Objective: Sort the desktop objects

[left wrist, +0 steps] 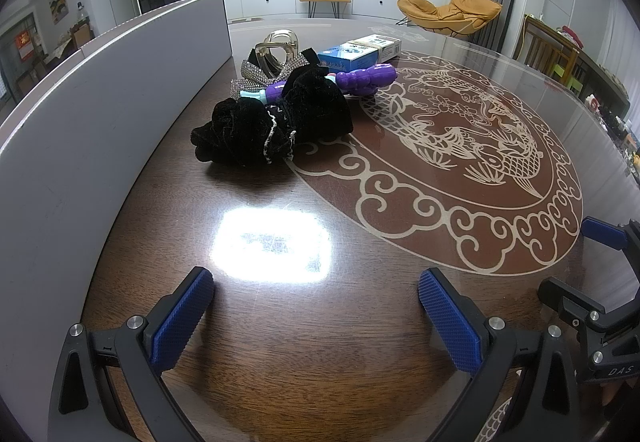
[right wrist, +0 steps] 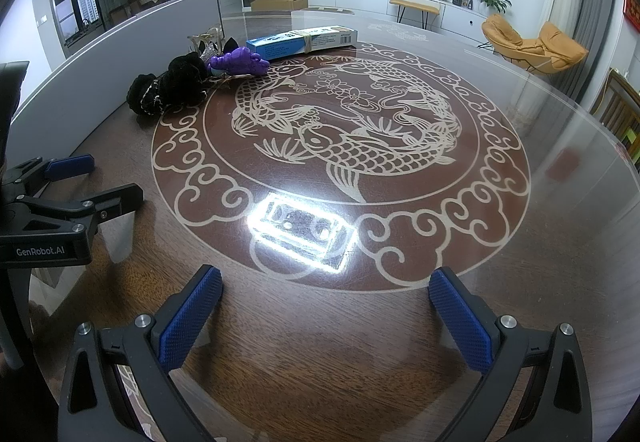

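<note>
A pile lies on the round wooden table beside a white box: a black velvet bow hair clip, a purple toy, a rhinestone bow, a clear hair claw and a blue and white carton. The pile also shows in the right wrist view: velvet clip, purple toy, carton. My left gripper is open and empty, well short of the pile. My right gripper is open and empty over the table's near part. Each gripper shows at the edge of the other's view.
A long white box wall runs along the table's left side, also in the right wrist view. The table carries a pale fish inlay under glass. An orange chair, TV cabinet and wooden chairs stand beyond.
</note>
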Demonstrator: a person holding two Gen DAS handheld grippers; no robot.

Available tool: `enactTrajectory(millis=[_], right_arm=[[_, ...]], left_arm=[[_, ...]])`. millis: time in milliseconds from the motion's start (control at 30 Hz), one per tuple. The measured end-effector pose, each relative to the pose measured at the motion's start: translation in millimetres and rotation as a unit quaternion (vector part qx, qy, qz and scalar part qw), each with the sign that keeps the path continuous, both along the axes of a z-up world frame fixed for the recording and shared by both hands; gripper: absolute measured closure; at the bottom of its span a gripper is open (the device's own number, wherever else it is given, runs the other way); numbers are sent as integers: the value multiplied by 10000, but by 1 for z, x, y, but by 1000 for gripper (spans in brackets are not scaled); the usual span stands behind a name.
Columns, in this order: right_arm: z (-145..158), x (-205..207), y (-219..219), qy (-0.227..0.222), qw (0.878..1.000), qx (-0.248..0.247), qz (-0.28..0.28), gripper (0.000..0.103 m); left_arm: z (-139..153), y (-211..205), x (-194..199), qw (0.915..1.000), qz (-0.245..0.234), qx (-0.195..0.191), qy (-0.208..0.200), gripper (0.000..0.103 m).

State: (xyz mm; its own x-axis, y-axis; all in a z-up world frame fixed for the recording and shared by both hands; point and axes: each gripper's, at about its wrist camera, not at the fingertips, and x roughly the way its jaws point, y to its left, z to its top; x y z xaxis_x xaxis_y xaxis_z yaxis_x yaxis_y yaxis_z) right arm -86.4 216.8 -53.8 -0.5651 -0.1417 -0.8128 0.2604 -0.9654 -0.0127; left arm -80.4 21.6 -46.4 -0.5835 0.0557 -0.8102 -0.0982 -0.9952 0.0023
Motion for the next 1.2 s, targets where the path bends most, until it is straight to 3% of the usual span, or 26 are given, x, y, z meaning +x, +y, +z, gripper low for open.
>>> enactTrajectory(millis=[733,967,1200], right_arm=[[0,0,0,-1,10000,0,2,0],[0,0,0,-1,10000,-1,3,0],[0,0,0,-2,10000,-1,5,0]], left_arm=[[0,0,0,10000,12,12,-13,0],[1,-7,30,9999,9,-13,-116,0],[13,-26,53,9989,205,338,269,0]])
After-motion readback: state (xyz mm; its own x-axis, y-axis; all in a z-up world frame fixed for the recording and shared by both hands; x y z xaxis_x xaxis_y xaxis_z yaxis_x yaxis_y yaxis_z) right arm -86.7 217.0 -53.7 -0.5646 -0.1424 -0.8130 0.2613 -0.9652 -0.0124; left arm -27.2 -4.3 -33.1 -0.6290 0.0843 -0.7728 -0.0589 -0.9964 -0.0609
